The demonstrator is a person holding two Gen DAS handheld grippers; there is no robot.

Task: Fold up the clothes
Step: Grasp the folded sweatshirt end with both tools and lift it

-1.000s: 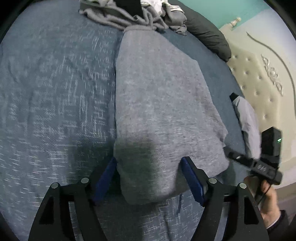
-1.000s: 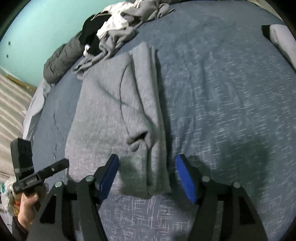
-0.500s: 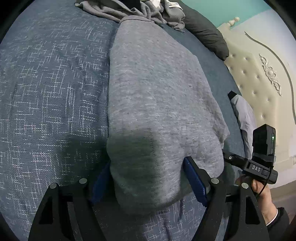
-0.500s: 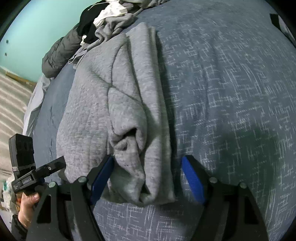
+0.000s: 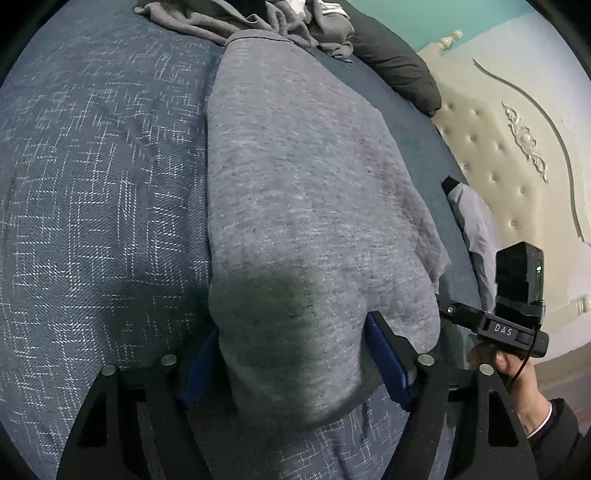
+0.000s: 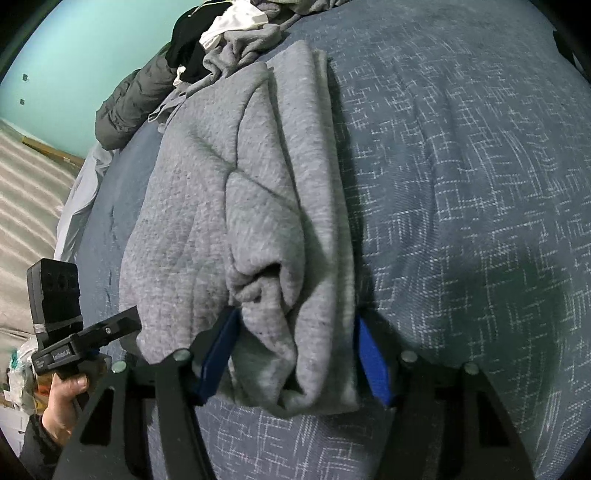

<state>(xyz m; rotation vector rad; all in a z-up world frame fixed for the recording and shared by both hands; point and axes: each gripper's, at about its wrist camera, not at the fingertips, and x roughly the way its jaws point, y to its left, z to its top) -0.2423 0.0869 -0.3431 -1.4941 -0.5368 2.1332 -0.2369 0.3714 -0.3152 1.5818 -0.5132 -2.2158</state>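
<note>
A grey sweatshirt lies folded lengthwise on the blue patterned bed cover. My left gripper is open, and its blue pads straddle the near left end of the garment, whose fabric bulges between them. In the right wrist view the same sweatshirt shows a sleeve folded over its right side. My right gripper is open, with its pads on either side of the bunched sleeve end and hem. I cannot tell whether any pad presses the cloth.
A pile of loose clothes and a dark padded jacket lie at the far end of the bed. A cream tufted headboard and a folded pale item are on the right. A hand holds each gripper's handle.
Both grippers have come forward and lower, so the sweatshirt's near end now sits deep between the fingers. The right gripper's pads stand slightly closer together.
</note>
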